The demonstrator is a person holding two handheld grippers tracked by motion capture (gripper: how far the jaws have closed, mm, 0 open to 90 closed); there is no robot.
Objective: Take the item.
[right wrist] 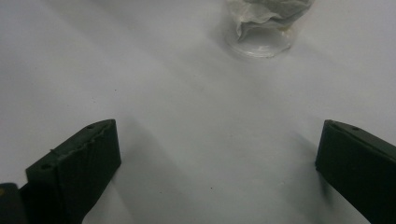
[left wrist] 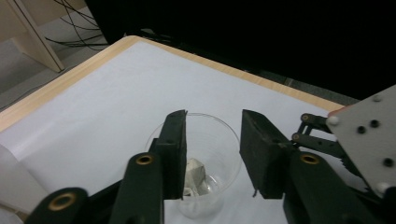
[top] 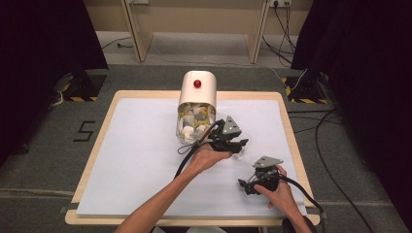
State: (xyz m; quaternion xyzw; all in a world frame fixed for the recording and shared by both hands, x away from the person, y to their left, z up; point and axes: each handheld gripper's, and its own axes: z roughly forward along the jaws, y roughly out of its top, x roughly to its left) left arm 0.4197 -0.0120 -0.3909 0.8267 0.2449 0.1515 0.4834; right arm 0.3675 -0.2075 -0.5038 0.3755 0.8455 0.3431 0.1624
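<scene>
We hold the left gripper (left wrist: 212, 156) over a clear plastic cup (left wrist: 194, 172) that stands on the table (top: 145, 155) toward its right edge, beside the mouth of the white canister (top: 197, 99). Its jaws are partly open, one dipping inside the rim above a wrapped piece (left wrist: 196, 170), gripping nothing. Our right gripper (right wrist: 217, 158) rests near the front right corner, jaws spread wide and empty.
</scene>
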